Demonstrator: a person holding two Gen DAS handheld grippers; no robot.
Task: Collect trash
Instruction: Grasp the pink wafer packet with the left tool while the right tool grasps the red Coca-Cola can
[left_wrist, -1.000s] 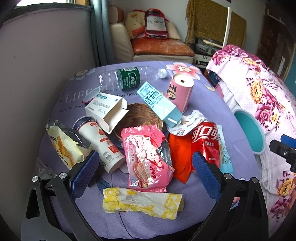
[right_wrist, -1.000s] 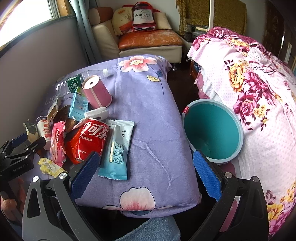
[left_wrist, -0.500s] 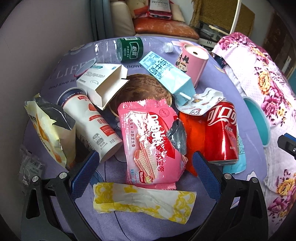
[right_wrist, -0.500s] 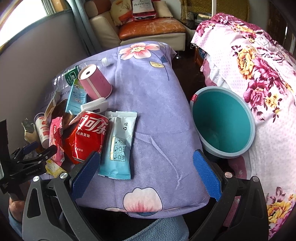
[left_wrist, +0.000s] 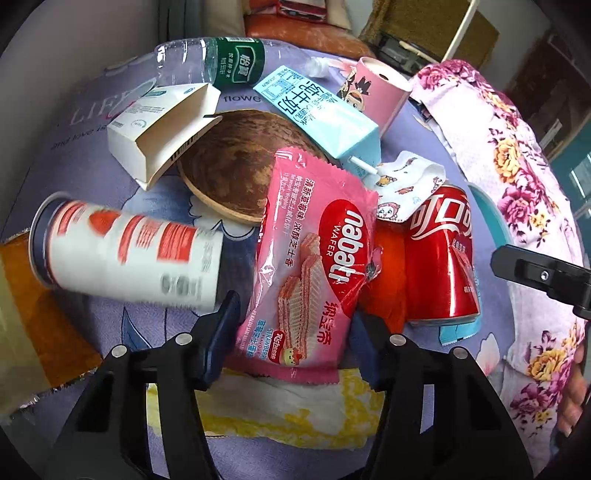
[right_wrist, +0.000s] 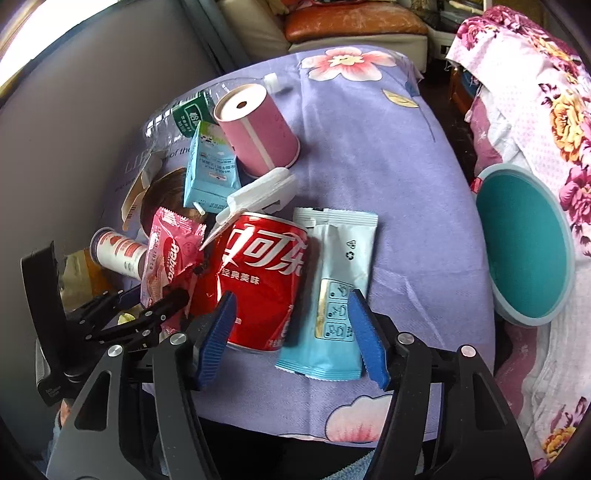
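Trash lies piled on a purple cloth-covered table (right_wrist: 369, 147). My left gripper (left_wrist: 291, 332) is open, its jaws on either side of the lower end of a pink wafer packet (left_wrist: 314, 258), also seen in the right wrist view (right_wrist: 166, 258). My right gripper (right_wrist: 291, 325) is open, its jaws astride the near ends of a red cola can (right_wrist: 258, 280) and a light blue sachet (right_wrist: 332, 295). The teal bin (right_wrist: 524, 243) stands at the table's right.
Around the pile lie a white-red cup (left_wrist: 125, 254), yellow wrapper (left_wrist: 288, 413), wooden bowl (left_wrist: 232, 166), open carton box (left_wrist: 162, 129), blue milk carton (left_wrist: 321, 114), pink paper cup (right_wrist: 255, 129) and water bottle (left_wrist: 214, 62). A floral bedspread (right_wrist: 535, 92) lies right.
Both grippers moved forward and down into the pile and narrowed their jaws. The left now brackets the pink packet, the right the can and sachet. The white-red cup has rolled.
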